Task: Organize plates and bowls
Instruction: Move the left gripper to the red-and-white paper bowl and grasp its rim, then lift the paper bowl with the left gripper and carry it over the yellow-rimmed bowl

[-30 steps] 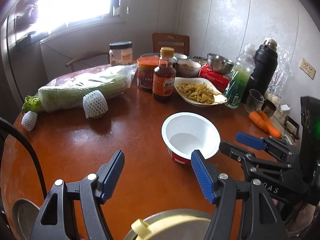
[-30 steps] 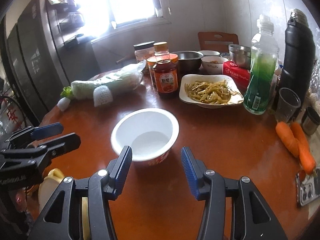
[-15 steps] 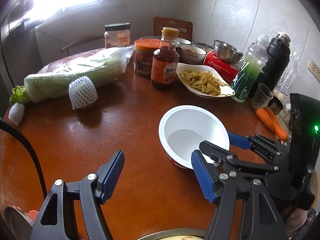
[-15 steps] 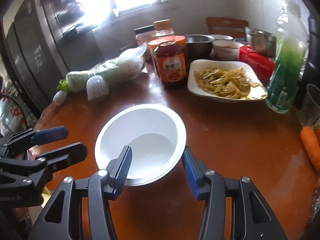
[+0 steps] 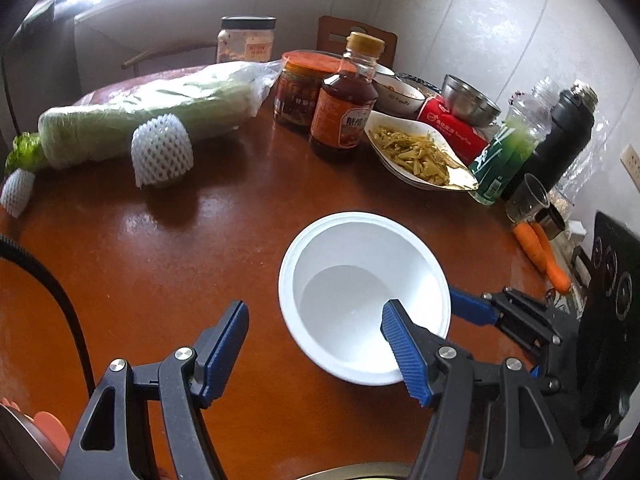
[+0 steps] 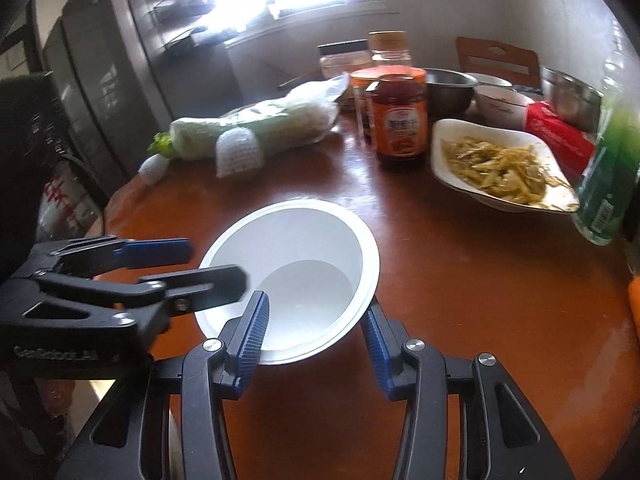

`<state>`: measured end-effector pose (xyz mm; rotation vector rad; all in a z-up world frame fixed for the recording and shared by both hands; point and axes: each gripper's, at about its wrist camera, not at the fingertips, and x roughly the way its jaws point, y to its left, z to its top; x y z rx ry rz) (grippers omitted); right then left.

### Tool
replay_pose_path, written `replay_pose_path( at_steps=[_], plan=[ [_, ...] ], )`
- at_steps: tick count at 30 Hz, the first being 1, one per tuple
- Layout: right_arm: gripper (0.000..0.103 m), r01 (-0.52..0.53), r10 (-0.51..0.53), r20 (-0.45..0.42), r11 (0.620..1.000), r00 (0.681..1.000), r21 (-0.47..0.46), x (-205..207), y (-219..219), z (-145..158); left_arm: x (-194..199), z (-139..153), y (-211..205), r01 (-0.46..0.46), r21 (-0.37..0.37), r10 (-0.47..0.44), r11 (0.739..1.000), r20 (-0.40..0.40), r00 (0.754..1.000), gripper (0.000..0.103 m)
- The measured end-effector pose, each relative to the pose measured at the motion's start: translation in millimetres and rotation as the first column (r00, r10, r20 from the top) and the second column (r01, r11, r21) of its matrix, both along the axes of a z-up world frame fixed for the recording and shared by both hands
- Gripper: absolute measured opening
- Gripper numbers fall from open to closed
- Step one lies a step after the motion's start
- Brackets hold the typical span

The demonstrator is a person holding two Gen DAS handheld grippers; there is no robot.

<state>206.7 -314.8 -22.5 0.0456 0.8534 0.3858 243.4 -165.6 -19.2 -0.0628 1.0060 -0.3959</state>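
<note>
A white empty bowl (image 5: 360, 280) (image 6: 304, 256) stands on the round brown table (image 5: 160, 264). My right gripper (image 6: 314, 336) straddles the bowl's near rim: one finger is inside it and the other is outside its wall. The jaws are closing, and a gap still shows at the pads. My left gripper (image 5: 314, 344) is open at the bowl's left side, one finger (image 5: 404, 352) over the rim and the other over bare table. A white plate of shredded yellow-green food (image 5: 420, 152) (image 6: 500, 164) sits further back, with a white ceramic bowl (image 5: 400, 94) and steel bowls (image 5: 468, 100) behind it.
A sauce bottle (image 5: 344, 116), jars, a wrapped cabbage (image 5: 152, 120) and a foam-netted fruit (image 5: 160, 152) crowd the far side. A green bottle (image 5: 508, 152), black flask (image 5: 564, 136), cup and carrots (image 5: 540, 252) line the right edge. A black cable (image 5: 60, 300) hangs at left.
Both grippers have come forward and down onto the white bowl. The right gripper's fingers now sit on either side of its near rim and stand closer together.
</note>
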Motion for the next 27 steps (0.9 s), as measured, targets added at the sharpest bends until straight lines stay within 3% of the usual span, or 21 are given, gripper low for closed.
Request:
replay_pose_path(
  at_steps=[5, 12, 27],
  plan=[
    [0.048, -0.017, 0.017, 0.0, 1.0, 1.0, -0.012, -4, 8, 0, 1, -3, 6, 0.019, -0.084, -0.022, 0.996, -0.041, 0.999, 0.061],
    [0.047, -0.013, 0.013, 0.002, 1.0, 1.0, -0.017, -8, 14, 1, -3, 2, 5, 0.02, -0.07, -0.022, 0.997, -0.023, 1.0, 0.061],
    [0.047, -0.014, 0.016, 0.098, 1.0, 0.995, -0.025, -34, 26, 39, -37, 47, 16, 0.035, -0.078, -0.027, 0.996, 0.104, 0.994, 0.061]
  ],
)
